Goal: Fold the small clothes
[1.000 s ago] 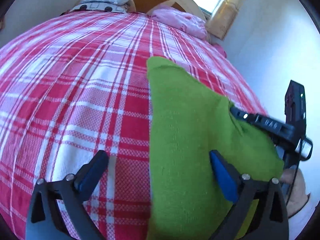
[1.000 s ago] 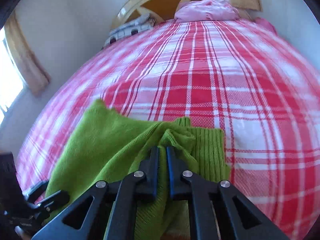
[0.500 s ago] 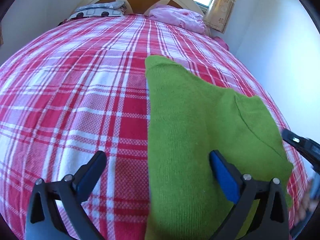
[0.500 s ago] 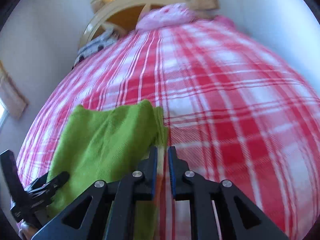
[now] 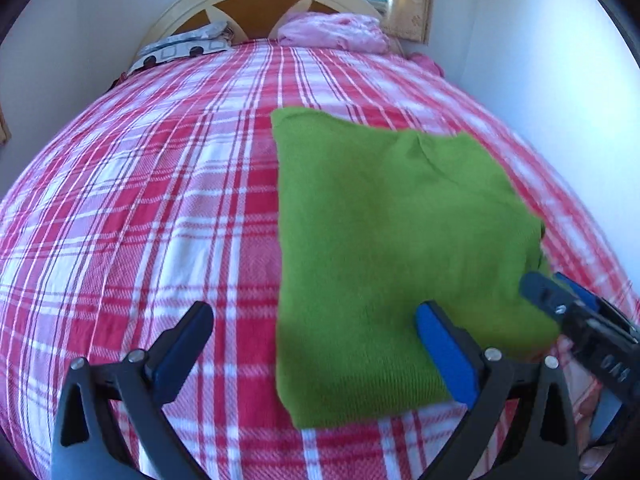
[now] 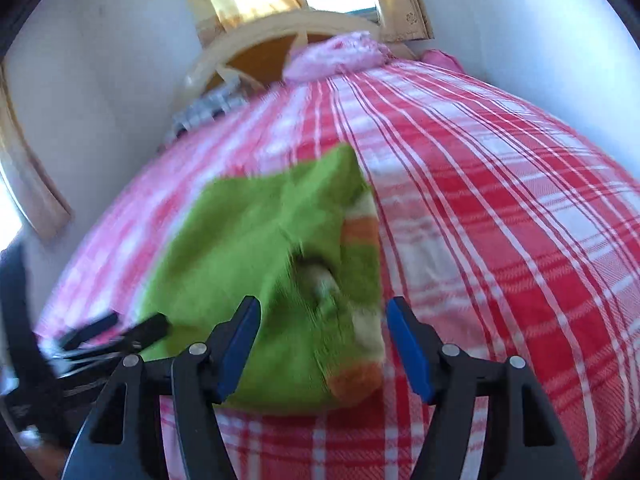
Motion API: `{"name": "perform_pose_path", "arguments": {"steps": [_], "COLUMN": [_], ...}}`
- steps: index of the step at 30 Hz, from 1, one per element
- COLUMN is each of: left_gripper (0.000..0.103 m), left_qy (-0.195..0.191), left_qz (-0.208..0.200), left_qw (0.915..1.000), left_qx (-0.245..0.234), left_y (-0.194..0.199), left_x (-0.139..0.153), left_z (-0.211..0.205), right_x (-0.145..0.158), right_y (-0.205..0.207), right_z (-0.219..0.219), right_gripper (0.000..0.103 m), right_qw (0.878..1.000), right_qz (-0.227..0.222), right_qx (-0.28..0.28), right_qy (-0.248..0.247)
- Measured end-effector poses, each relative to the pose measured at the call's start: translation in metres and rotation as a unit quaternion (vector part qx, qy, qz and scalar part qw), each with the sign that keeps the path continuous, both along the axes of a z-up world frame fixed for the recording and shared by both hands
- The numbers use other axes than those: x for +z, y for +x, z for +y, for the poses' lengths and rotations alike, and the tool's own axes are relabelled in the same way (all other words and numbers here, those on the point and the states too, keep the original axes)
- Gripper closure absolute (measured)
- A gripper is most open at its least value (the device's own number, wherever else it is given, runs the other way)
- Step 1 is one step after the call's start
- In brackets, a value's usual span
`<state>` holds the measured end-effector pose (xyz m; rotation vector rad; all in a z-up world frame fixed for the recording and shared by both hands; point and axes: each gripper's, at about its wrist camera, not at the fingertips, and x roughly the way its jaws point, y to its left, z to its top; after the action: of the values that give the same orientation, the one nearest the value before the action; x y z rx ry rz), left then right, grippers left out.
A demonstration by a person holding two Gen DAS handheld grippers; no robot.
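A small green knit sweater (image 5: 384, 240) lies folded flat on the red and white plaid bedspread (image 5: 160, 200). In the right wrist view the sweater (image 6: 248, 248) shows orange and cream stripes along its right edge. My left gripper (image 5: 316, 336) is open and empty, just above the sweater's near left edge. My right gripper (image 6: 320, 332) is open and empty, above the sweater's near end. The right gripper also shows at the sweater's right side in the left wrist view (image 5: 560, 300).
A cream and wood headboard (image 5: 256, 4) stands at the far end of the bed. A pink bundle (image 5: 336, 32) and a patterned folded cloth (image 5: 188, 46) lie by it. A white wall (image 5: 540, 60) runs close along the right side.
My right gripper has let go of the sweater edge and opened. The folded part now lies flat on the sweater. Both grippers have pulled back a little.
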<state>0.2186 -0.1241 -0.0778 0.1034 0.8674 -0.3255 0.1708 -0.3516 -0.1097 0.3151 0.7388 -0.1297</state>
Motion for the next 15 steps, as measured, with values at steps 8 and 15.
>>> {"name": "perform_pose_path", "arguments": {"steps": [8, 15], "left_gripper": [0.000, 0.000], "left_qy": [0.015, 0.006], "left_qz": [0.007, 0.000], "left_qw": [0.9999, 0.9999], "left_qx": [0.002, -0.013], "left_y": [-0.004, -0.014], "left_x": [-0.005, 0.006], "left_z": [-0.003, -0.003], "right_x": [-0.032, -0.033], "right_y": [-0.004, -0.010], "right_z": [-0.003, -0.005], "right_gripper": [0.036, 0.035], "right_qw": [0.999, 0.999], "right_qz": [0.021, 0.006], "right_qx": [-0.002, 0.001], "right_qy": [0.024, 0.036]}}
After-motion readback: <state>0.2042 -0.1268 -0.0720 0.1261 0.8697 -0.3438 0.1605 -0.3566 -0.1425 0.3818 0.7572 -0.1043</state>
